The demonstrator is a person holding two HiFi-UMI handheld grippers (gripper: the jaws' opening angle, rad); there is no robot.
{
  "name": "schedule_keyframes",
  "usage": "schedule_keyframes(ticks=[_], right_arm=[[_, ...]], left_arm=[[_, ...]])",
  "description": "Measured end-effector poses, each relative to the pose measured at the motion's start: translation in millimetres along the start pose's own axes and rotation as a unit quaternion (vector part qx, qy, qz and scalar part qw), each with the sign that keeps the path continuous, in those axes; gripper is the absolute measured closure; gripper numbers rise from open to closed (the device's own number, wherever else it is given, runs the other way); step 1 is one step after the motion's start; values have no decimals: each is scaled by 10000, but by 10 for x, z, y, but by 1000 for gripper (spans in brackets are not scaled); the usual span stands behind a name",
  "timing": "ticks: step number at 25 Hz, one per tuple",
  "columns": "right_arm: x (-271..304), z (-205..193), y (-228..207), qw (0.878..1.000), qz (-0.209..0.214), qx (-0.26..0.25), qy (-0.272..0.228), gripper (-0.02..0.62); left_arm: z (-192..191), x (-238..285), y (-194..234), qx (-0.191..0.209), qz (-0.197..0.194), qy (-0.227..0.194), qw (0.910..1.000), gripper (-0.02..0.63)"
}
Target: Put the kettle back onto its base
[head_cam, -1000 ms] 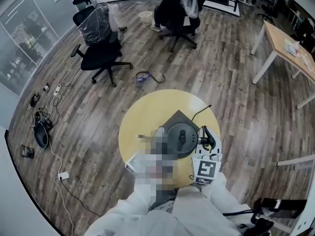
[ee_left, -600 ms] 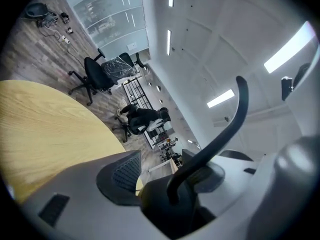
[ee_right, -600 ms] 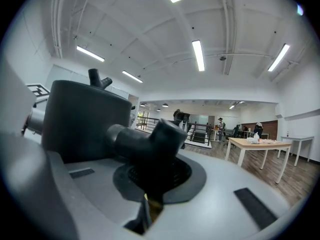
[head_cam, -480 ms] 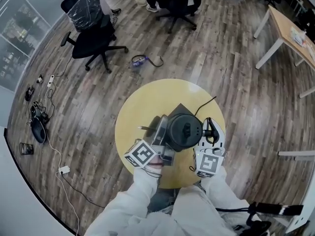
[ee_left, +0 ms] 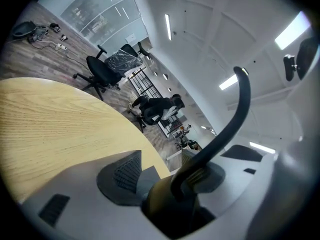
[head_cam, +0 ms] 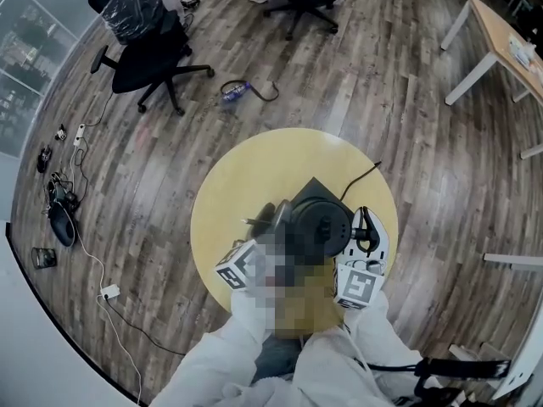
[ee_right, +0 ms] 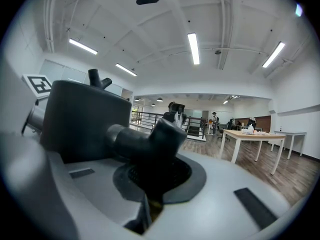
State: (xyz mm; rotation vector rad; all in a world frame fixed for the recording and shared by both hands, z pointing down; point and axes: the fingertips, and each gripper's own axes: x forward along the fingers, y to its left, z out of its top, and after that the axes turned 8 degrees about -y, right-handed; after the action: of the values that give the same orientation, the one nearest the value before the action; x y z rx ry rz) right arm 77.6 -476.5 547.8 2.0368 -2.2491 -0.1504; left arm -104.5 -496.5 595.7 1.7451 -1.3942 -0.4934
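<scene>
Where the round yellow surface [head_cam: 233, 185] carries it, item one: kettle [head_cam: 321, 225], black, lidded with a knob. It stands near the middle, directly over a dark square base [head_cam: 312, 190] whose cord [head_cam: 361, 181] trails toward the far edge. Whether it is seated or a little above cannot be told from overhead.

Right tool [ee_right: 150, 199]: clenched on the kettle's black handle [ee_right: 142, 144], which juts from the dark body straight into its jaws.

Left tool [ee_left: 172, 196]: jaws have just been closing. The foot of the thin curved spout [ee_left: 234, 119] sits between them, and the pads appear to press on it.

Handling (judged): rigid shell, smooth and probably slippery on the body. Weight depends on the water inside, which is not visible. The handle is the proper hold and takes the load. The spout is slender and a poor lever, fit only for steadying. Keep upright and lower squarely so the underside meets the middle of the base.
</scene>
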Motion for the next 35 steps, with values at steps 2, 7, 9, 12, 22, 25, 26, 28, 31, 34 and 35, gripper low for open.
schedule_keyframes(ticks=[2, 7, 9, 12, 22, 25, 26, 28, 31, 34, 35], right_arm=[[20, -81, 7, 10000, -4, -33, 3, 578], [82, -220, 16, 9999, 21, -46, 125, 578], [82, -287, -6, 9999, -36, -46, 163, 578], [91, -319, -7, 9998, -44, -139, 140, 578], [171, -232, -22, 9993, -176, -232, -226, 578], [166, -208, -11, 9987, -169, -383, -283, 578], [162, -210, -1, 9987, -160, -405, -277, 578], [155, -225, 0, 9989, -170, -372, -245, 578], [126, -260, -47, 9991, -262, -289, -188, 578], [112, -282, -94, 9989, -350, -257, -162, 578], [109, -292, -107, 9988, -376, -265, -140, 578]], left_arm=[[-37, 44, 71, 6, 46, 38, 10000, 353], [-90, 123, 206, 259, 239, 74, 9994, 353], [-128, 142, 248, 316, 303, 80, 9990, 353], [-132, 155, 304, 518, 431, 67, 9977, 353], [-123, 254, 365, 1597, 658, 255, 9846, 353], [-119, 293, 382, 1937, 692, 353, 9780, 353], [-109, 308, 381, 2071, 675, 382, 9752, 353], [-99, 343, 350, 2238, 578, 424, 9720, 360], [-131, 389, 276, 2297, 408, 452, 9713, 389], [-152, 448, 202, 2346, 203, 456, 9708, 399], [-152, 473, 177, 2376, 128, 462, 9702, 399]])
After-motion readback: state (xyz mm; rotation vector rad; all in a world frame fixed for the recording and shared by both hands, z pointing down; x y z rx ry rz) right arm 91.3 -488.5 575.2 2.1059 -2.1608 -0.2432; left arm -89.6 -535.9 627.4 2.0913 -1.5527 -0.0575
